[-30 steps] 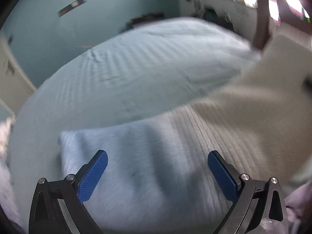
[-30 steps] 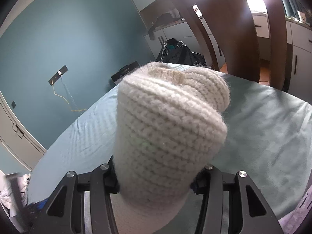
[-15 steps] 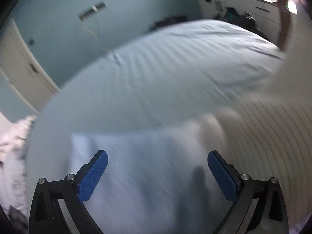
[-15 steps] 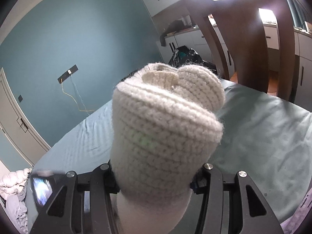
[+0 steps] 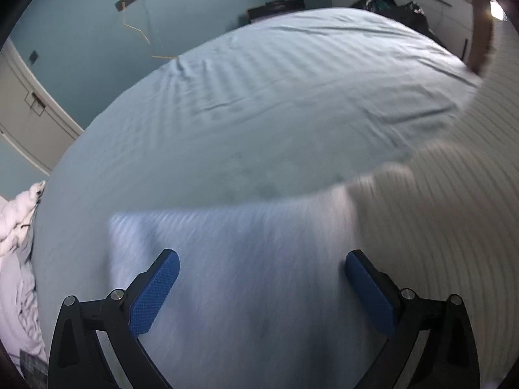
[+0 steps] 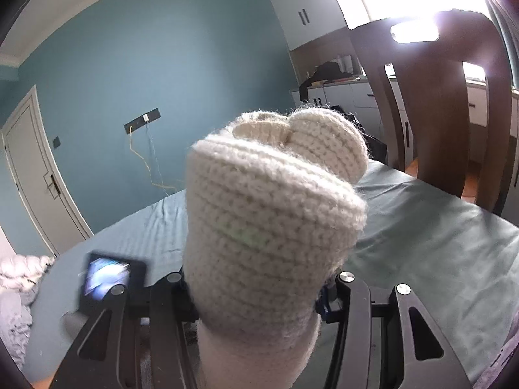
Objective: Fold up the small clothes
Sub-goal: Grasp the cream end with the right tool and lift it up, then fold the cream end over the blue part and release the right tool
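Observation:
A cream knitted garment [image 6: 272, 227] is bunched up between my right gripper's jaws and stands up in front of the right wrist camera. My right gripper [image 6: 256, 295] is shut on it and holds it above the bed. In the left wrist view the same knit [image 5: 447, 214] stretches from the lower middle up to the right, blurred by motion. Its lower part [image 5: 246, 278] lies on the sheet under my left gripper [image 5: 259, 291], which is open and holds nothing, blue pads [image 5: 155, 291] wide apart.
A pale blue-green sheet [image 5: 259, 103] covers the bed. Crumpled white and grey clothes [image 5: 16, 246] lie at its left edge. A dark wooden chair [image 6: 438, 113] stands at the far right. The left gripper's lit screen [image 6: 110, 278] shows at lower left.
My right gripper has risen with the knit, showing more wall and less bed. The left gripper has swung left over the garment, whose right side is pulled upward.

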Available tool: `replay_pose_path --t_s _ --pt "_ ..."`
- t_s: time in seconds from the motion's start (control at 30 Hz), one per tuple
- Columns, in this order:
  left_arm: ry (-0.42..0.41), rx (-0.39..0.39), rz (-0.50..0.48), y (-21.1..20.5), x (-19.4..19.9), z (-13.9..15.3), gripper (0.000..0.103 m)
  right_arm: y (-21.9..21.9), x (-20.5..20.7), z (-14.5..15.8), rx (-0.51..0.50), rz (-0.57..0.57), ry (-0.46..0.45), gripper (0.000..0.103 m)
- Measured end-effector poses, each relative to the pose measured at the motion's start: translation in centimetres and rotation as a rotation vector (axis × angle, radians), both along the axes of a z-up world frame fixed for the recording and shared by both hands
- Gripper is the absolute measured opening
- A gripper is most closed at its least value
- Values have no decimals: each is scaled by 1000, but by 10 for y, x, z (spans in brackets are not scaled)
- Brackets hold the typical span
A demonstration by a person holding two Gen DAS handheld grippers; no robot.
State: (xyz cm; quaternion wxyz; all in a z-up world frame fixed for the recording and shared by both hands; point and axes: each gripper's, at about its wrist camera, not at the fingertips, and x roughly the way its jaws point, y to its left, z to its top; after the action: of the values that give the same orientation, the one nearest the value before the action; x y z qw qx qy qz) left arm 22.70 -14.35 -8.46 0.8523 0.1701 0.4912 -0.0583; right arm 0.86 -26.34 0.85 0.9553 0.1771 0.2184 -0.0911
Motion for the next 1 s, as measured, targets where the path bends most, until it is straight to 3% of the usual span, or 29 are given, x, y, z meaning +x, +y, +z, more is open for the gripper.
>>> replay_pose_path --t_s 0.1,0.2,0.3,0.47,0.63,0.73,1.0 --pt "-22 -20 -125 -1 -53 1 103 -1 2 0 17 -5 12 46" --pt "-95 67 -173 -13 -75 -19 103 1 1 1 22 9 17 46" --pt "-33 26 -75 -14 -70 -36 103 11 1 -3 -26 28 37 46" --pt "-35 96 -123 -19 -78 -19 103 12 -1 -2 -55 26 19 46" --pt "-56 68 -96 32 -103 18 103 13 1 -4 -82 28 25 45" --pt "-28 50 1 83 -112 34 103 19 2 -4 -114 32 26 45" --pt "100 -309 312 231 -101 29 103 52 3 -4 -327 55 59 45"
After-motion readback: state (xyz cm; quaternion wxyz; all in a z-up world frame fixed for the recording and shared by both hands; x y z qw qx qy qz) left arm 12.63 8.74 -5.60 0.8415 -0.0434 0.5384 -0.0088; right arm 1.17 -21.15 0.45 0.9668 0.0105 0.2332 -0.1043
